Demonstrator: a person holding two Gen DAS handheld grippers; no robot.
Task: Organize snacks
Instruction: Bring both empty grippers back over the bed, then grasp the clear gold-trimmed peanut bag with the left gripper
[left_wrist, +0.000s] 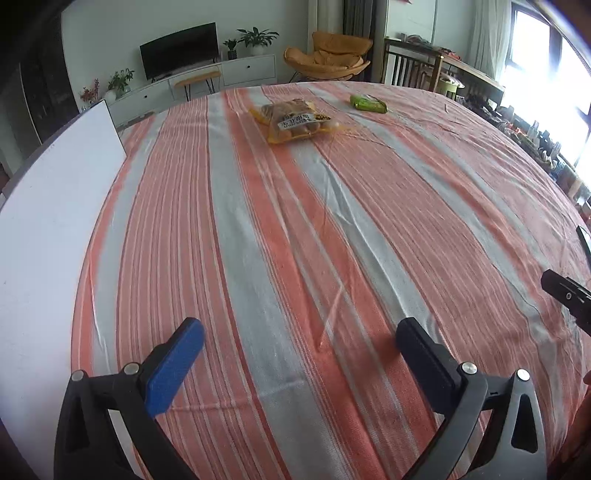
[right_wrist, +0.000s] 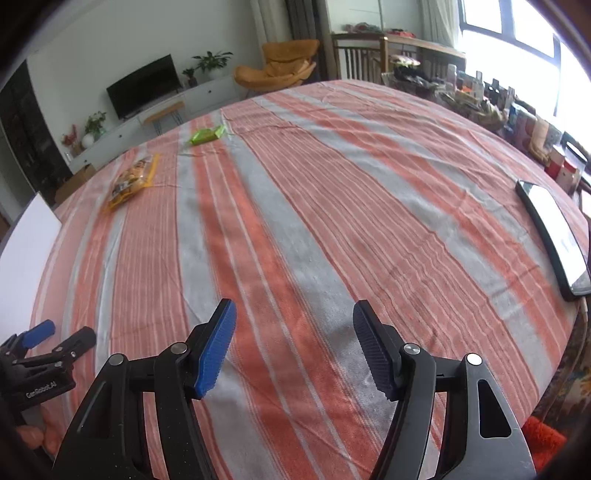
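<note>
A yellow bag of small buns lies on the far part of the striped tablecloth. A green snack packet lies to its right, a little farther back. The right wrist view shows both at the far left: the bun bag and the green packet. My left gripper is open over bare cloth near the table's front, nothing between its blue pads. My right gripper also stands open and empty, far from both snacks. The left gripper shows at the lower left of the right wrist view.
A white board lies along the table's left edge. A dark phone rests near the right edge. Beyond the table are a TV stand, an orange chair and cluttered shelves by the window.
</note>
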